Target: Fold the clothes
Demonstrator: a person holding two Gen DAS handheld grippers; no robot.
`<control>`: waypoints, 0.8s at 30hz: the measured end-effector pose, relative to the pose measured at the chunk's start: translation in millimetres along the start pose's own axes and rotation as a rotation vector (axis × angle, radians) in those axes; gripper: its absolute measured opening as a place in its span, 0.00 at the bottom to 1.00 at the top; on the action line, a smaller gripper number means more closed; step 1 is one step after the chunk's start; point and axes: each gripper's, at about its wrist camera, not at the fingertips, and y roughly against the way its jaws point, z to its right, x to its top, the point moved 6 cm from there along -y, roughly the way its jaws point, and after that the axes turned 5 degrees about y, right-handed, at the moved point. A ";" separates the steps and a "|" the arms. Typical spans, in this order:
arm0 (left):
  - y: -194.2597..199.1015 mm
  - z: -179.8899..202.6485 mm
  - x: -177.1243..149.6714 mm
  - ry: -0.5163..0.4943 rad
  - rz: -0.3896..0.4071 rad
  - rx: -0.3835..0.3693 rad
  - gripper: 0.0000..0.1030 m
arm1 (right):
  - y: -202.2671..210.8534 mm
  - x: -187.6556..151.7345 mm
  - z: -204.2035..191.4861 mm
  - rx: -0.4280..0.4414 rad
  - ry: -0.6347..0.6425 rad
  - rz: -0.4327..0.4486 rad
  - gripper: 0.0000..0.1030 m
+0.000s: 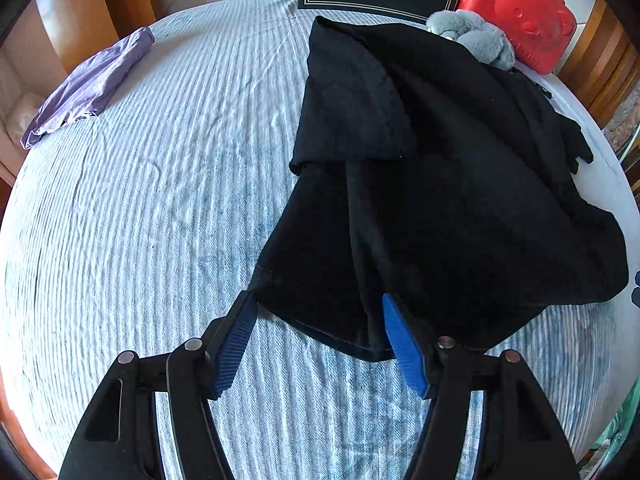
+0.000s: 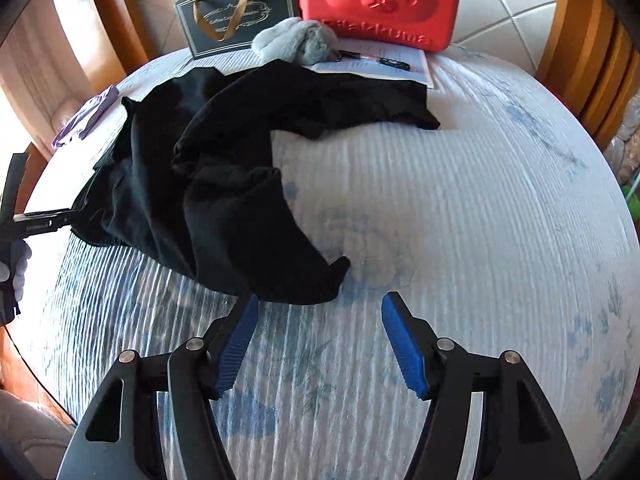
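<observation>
A black garment [image 1: 440,180] lies crumpled and partly folded over on a round table under a pale blue striped cloth [image 1: 160,200]. My left gripper [image 1: 318,298] is open just above the garment's near hem, and a corner of the cloth lies loosely between its blue pads [image 1: 404,344] without being pinched. In the right wrist view the same garment [image 2: 224,184] sprawls to the left. My right gripper [image 2: 320,297] is open over the tablecloth [image 2: 460,200], its left fingertip beside the garment's near corner. Nothing is gripped.
A folded purple garment [image 1: 88,84] lies at the far left edge. At the back stand a black gift box [image 2: 240,12], a red bear-shaped case [image 2: 380,0], a grey plush toy [image 2: 296,38] and a sheet of paper [image 2: 384,66]. Wooden chair backs [image 2: 580,60] ring the table.
</observation>
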 end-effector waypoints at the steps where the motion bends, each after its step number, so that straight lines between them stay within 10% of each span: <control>1: -0.2 2.7 -0.3 0.008 0.003 0.012 0.63 | -4.7 0.8 -3.4 0.014 0.014 -0.003 0.63; 3: 1.3 10.1 -0.4 0.018 0.012 0.017 0.56 | -16.6 4.8 -12.8 0.037 0.045 -0.008 0.63; 6: 5.2 24.1 0.6 0.029 0.012 -0.012 0.08 | -39.8 11.5 -27.4 0.070 0.083 -0.033 0.52; 9: 19.1 31.4 8.1 0.024 0.021 -0.025 0.06 | -44.1 22.6 -35.7 0.049 0.092 -0.059 0.08; 19: 203.4 15.9 111.0 -0.046 0.404 -0.151 0.04 | 149.9 115.8 -23.5 0.018 -0.036 0.391 0.08; 24: 234.2 -9.5 143.4 -0.067 0.428 -0.192 0.04 | 225.2 130.1 -16.0 -0.021 -0.110 0.520 0.08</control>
